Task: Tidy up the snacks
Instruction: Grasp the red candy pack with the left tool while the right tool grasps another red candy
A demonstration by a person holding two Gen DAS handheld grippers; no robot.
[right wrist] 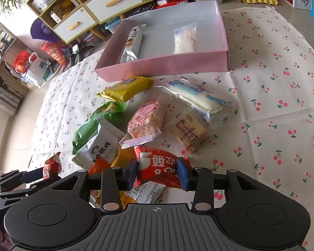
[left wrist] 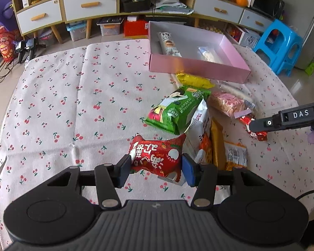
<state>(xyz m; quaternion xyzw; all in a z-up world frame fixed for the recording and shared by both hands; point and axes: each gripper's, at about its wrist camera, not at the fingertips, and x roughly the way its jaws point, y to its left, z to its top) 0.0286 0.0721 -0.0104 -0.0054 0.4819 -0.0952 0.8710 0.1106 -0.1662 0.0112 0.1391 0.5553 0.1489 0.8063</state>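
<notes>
At the bottom centre of the left wrist view, the left tool (left wrist: pixel 157 168) gripped a red pack (left wrist: pixel 157 159), its pads pressed on both sides, the pack lifted clear of the cherry-print cloth (left wrist: pixel 62 104) on the bench. Low in the right wrist view, the right tool (right wrist: pixel 158 172) likewise clamped a second red pack (right wrist: pixel 159 167), over the near edge of the snack pile. Beyond it, mid-frame, lay a white pack (right wrist: pixel 100 148), a green pack (right wrist: pixel 98 123), a pink bar (right wrist: pixel 146 118), a tan biscuit (right wrist: pixel 189 131), a yellow pack (right wrist: pixel 127 87) and a clear-wrapped cake (right wrist: pixel 196 98). Farther, in the upper centre, the pink box (right wrist: pixel 163 67) held a grey tube pack (right wrist: pixel 133 44) and a clear bag (right wrist: pixel 184 39), well apart.
</notes>
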